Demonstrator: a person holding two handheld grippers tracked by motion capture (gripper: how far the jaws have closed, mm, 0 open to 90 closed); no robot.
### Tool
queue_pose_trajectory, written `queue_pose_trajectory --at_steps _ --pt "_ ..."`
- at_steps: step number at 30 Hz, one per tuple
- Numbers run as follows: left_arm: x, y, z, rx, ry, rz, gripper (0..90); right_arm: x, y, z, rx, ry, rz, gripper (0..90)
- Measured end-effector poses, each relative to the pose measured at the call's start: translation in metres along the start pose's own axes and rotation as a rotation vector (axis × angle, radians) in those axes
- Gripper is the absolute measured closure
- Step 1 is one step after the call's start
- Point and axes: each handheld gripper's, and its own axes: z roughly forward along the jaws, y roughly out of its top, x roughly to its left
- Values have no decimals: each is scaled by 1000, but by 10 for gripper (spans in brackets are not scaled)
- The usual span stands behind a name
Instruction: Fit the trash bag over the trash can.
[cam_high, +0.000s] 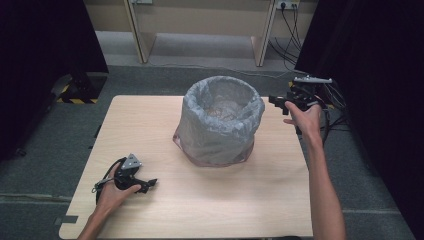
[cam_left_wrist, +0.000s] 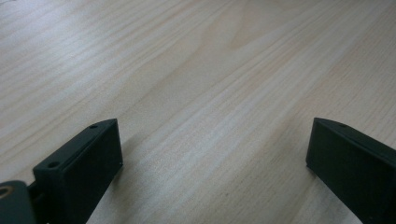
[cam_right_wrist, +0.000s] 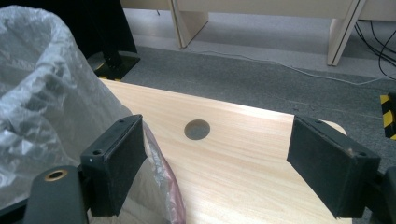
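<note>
Both forearms are bare, with no sleeves in sight. The left gripper (cam_high: 148, 184) is black, topped by a grey three-cornered plate, and a black cable loops from its rear. The right gripper (cam_high: 278, 101) is black too, under a flat grey plate. Their jaws are thick black blocks with small screw holes; a brass-coloured insert sits beside one jaw
</note>
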Motion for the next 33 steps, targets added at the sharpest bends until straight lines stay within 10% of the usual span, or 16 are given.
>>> queue_pose_trajectory --at_steps 33 --pt "0 0 0 4 0 -2 16 -12 -58 13 12 -20 22 197"
